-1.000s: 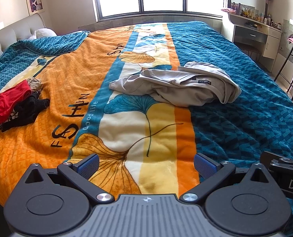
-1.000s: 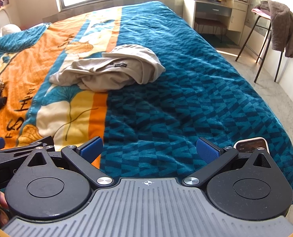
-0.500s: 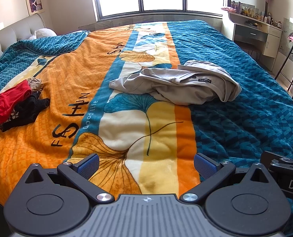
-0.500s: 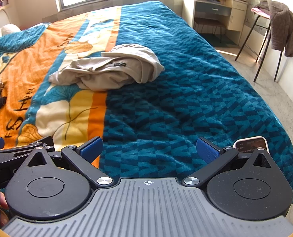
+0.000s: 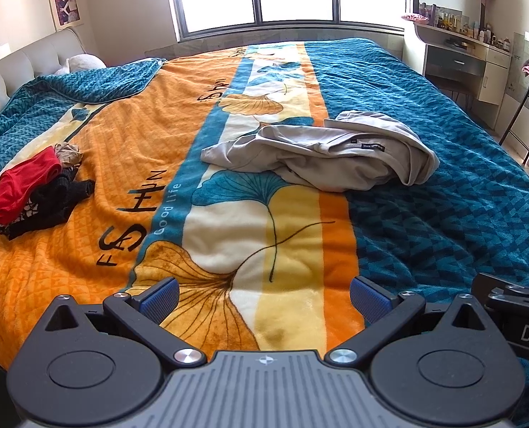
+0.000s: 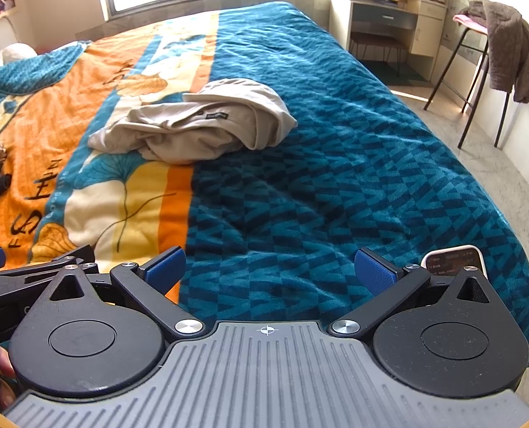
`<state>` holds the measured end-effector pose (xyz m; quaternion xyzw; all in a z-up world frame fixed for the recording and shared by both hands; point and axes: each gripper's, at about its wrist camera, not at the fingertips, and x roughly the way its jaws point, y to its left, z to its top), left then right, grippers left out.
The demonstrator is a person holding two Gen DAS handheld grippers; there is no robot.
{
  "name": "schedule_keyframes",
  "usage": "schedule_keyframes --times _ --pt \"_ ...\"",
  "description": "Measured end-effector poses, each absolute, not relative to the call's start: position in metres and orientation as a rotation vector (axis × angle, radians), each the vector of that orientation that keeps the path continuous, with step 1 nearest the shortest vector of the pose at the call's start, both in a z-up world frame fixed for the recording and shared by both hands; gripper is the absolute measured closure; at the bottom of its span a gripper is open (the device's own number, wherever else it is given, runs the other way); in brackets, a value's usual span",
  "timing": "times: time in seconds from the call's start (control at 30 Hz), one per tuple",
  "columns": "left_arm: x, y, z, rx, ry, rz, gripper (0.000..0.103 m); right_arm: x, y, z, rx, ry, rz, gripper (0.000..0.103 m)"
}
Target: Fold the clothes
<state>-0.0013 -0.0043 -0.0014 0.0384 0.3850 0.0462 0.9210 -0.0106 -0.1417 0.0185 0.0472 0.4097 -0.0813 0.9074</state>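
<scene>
Wide window (image 5: 293,3) blazing daylight behind bed (image 5: 443,192). Cream walls, framed photo (image 5: 66,7) upper left. Padded headboard (image 5: 21,67) left side. Dressing desk (image 6: 389,21) right, bottles crowding top. Stool (image 6: 478,71) beside it, brown garment draped over. Pale marble floor (image 6: 496,164), sun patch.

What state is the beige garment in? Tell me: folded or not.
Not folded. The beige garment lies crumpled in a loose heap on the blanket, with bunched layers and an uneven outline in both views.
</scene>
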Motion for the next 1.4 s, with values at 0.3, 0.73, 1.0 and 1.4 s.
schedule_keyframes --times 0.3,0.73,1.0,1.4 --pt "0.003 -0.001 0.003 0.072 0.785 0.096 0.001 -0.007 -0.14 0.022 0.087 0.841 -0.163 0.0" --pt "0.037 0.007 0.02 0.033 0.78 0.073 0.001 0.026 -0.136 0.046 0.032 0.814 -0.147 0.0" --pt "0.075 0.018 -0.004 -0.003 0.848 0.024 0.0 0.072 -0.152 0.032 0.053 0.838 -0.11 0.0" --pt "0.133 0.029 -0.028 0.029 0.816 0.102 0.0 0.154 -0.201 0.004 0.272 0.791 -0.021 0.0"
